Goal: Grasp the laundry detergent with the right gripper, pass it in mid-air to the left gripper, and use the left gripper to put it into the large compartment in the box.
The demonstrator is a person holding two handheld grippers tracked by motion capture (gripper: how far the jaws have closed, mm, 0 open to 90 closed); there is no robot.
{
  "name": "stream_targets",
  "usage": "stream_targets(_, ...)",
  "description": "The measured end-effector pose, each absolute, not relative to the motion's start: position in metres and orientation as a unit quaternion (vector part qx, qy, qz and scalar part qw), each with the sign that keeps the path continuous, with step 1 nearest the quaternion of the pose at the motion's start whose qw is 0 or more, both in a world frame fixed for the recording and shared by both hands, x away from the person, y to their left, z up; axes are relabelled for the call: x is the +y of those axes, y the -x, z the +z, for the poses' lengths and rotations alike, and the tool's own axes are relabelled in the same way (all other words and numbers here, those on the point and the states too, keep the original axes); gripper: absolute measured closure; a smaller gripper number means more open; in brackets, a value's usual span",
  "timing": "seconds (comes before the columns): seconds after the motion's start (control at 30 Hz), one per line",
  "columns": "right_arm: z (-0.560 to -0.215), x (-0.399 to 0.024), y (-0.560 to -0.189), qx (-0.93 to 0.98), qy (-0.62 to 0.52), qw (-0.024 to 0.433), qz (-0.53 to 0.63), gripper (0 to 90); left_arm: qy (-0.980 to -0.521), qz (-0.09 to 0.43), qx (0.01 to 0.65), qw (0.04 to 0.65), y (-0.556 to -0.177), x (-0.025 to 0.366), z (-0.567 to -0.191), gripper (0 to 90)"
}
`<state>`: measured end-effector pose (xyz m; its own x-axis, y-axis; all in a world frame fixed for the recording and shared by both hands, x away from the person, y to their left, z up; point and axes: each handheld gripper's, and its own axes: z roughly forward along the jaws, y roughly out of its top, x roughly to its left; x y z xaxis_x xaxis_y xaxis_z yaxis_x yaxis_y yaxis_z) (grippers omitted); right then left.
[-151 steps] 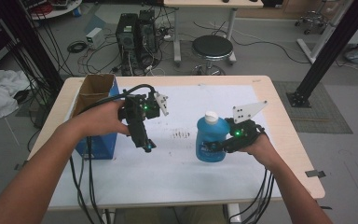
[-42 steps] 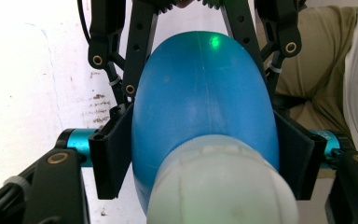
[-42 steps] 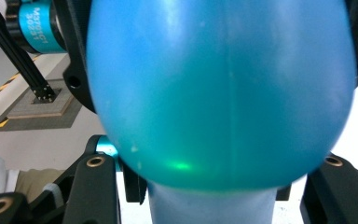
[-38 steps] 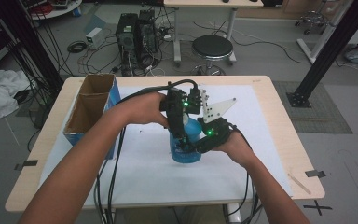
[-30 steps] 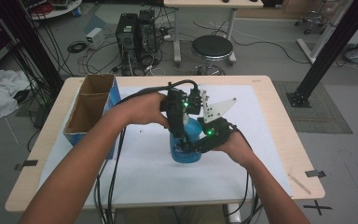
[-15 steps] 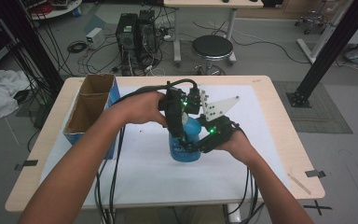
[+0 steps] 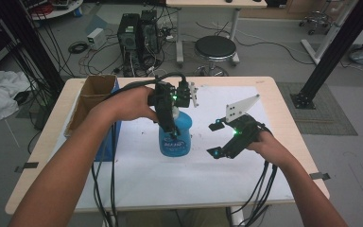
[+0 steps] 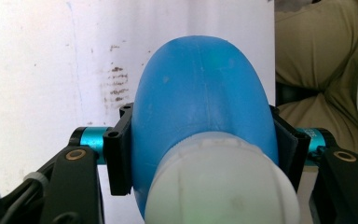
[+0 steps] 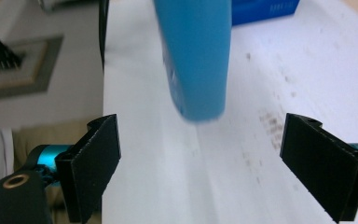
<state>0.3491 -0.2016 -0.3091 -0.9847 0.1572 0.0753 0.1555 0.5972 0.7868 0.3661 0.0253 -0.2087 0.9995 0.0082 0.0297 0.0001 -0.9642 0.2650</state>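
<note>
Left gripper clamps the blue bottle just below its white cap, both pads pressed against its sides — the bottle hangs upright over the white sheet, right of the cardboard box. Its label is too blurred to read. Right gripper sits right of the bottle, apart from it — jaws just opened wide, nothing between them.

White table sheet bare between blue bottle and right gripper — free passage there; cardboard box blocks the left edge.
</note>
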Motion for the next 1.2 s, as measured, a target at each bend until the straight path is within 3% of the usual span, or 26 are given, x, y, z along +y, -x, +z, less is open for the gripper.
stream_targets(0.17, -0.303, -0.211, -0.348, 0.912, -0.117, 0.035, 0.392, 11.4, -0.991, 0.027, 0.016, 0.129, -0.368, 0.031, -0.208, 37.7)
stream_targets(0.37, -0.298, -0.228, -0.348, 0.934, -0.121, 0.011, 0.335, 11.2, -0.99, 0.033, 0.037, 0.131, -0.372, 0.041, -0.207, 37.8)
stream_targets(0.4, -0.297, -0.232, -0.348, 0.936, -0.134, 0.009, 0.326, 9.4, -0.99, 0.036, 0.042, 0.131, -0.373, 0.042, -0.206, 37.8)
stream_targets(0.43, -0.297, -0.235, -0.349, 0.938, -0.141, 0.011, 0.317, 1.2, -0.989, 0.04, 0.048, 0.132, -0.374, 0.044, -0.206, 37.8)
stream_targets(0.47, -0.297, -0.239, -0.351, 0.94, -0.159, 0.011, 0.302, 0.5, -0.989, 0.042, 0.05, 0.132, -0.374, 0.046, -0.206, 37.7)
stream_targets(1.2, -0.286, -0.304, -0.351, 0.954, -0.224, 0.051, 0.193, 1.1, -0.977, 0.075, 0.148, 0.132, -0.383, 0.089, -0.17, 37.7)
